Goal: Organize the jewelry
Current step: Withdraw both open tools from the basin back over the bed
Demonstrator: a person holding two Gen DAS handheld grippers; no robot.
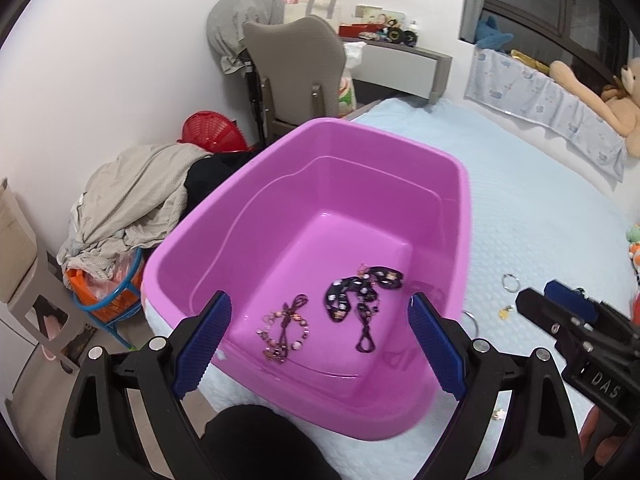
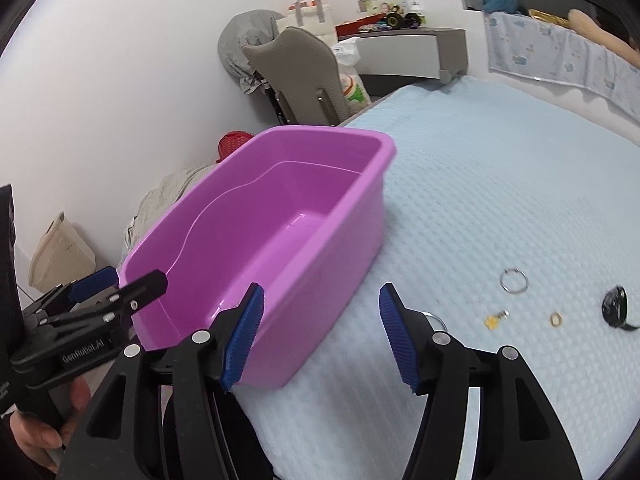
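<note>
A pink plastic tub (image 1: 460, 208) sits at the corner of a light blue bed; it also shows in the right wrist view (image 2: 352, 240). In it lie a beaded bracelet (image 1: 286, 334) and a dark patterned necklace (image 1: 360, 296). My left gripper (image 1: 320, 344) is open and empty above the tub's near rim. My right gripper (image 2: 322, 332) is open and empty above the bed, right of the tub. On the bed lie a silver ring (image 2: 514, 280), a small gold ring (image 2: 556, 319), a yellow charm (image 2: 494, 320) and a black piece (image 2: 616, 306).
The bed (image 2: 500, 184) stretches right and back. A grey chair (image 1: 296, 68) and a pile of clothes (image 1: 132, 200) stand left beyond the tub. A desk with clutter (image 1: 400, 52) is at the back. Stuffed toys (image 1: 600, 92) lie at the far right.
</note>
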